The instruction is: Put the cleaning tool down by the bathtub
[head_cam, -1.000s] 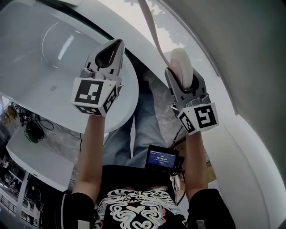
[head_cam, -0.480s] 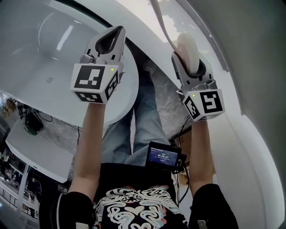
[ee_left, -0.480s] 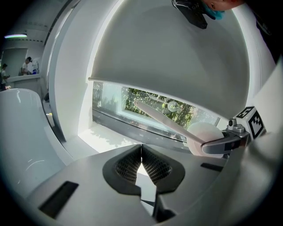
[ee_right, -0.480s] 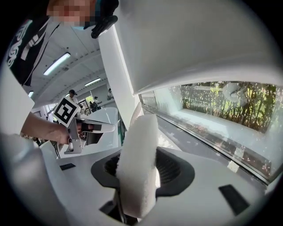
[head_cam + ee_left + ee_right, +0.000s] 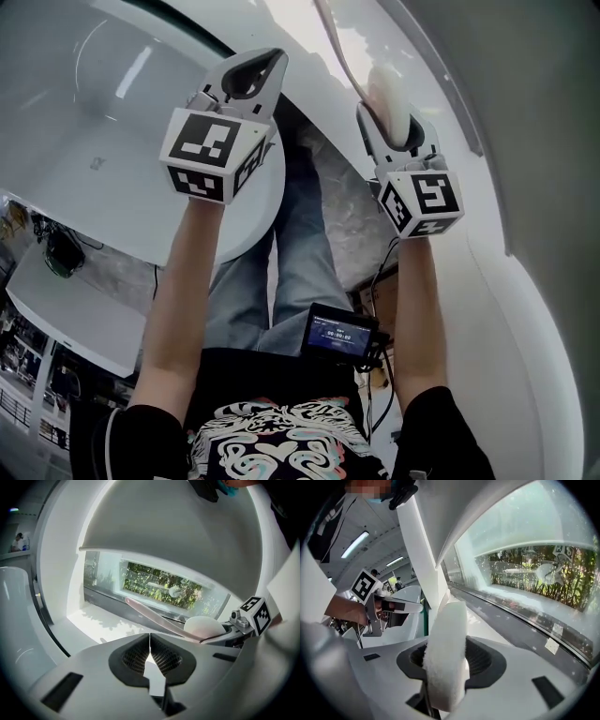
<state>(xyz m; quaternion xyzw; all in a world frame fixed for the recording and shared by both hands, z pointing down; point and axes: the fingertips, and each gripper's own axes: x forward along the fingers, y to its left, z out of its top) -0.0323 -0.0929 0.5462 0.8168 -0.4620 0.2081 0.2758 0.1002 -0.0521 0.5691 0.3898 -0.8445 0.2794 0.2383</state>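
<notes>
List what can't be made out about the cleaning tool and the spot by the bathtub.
- Cleaning tool handle: in the head view, the top edge cuts off its far end.
- Its pad's lower part: in the right gripper view, buried between the jaws of the right hand-held gripper.
- Floor by the bathtub: in the head view, partly hidden by the person's legs and the left hand-held gripper.
- Chest screen: print too small to read.
</notes>
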